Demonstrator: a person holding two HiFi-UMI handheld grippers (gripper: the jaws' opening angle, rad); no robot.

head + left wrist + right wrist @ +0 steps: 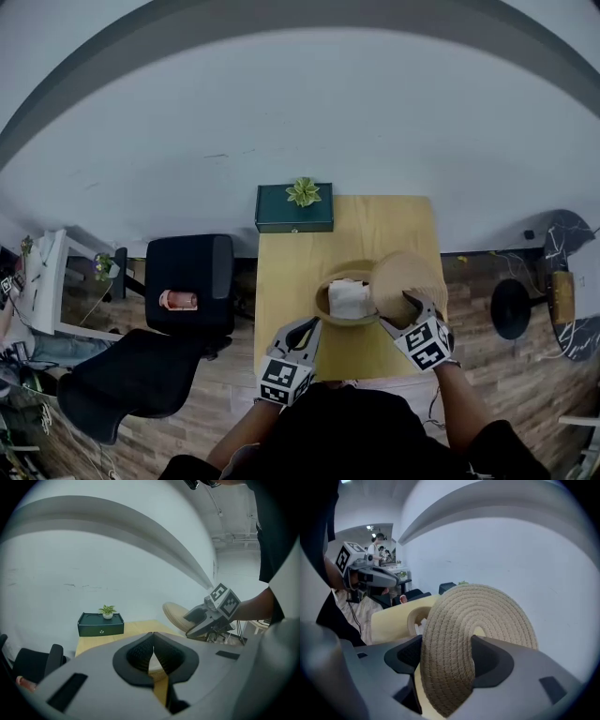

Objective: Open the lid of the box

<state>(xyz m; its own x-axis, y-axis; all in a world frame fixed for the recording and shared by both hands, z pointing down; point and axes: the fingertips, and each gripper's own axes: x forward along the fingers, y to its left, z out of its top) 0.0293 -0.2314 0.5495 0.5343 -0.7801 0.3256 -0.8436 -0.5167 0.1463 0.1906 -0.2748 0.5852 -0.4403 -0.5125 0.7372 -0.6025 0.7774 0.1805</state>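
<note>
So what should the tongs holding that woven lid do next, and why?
Probably carry it aside and lay it on the bare table. The right tongs are clamped on the lid, which hangs tilted by the right rim of the round box. The box stands open, with something white showing inside, so setting the lid down seems to be all that is left.

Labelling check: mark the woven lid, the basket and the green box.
woven lid (450, 639): right gripper view, coiled face.
basket (320, 298): head view, left rim.
green box (277, 204): head view, top, left of plant.
</note>
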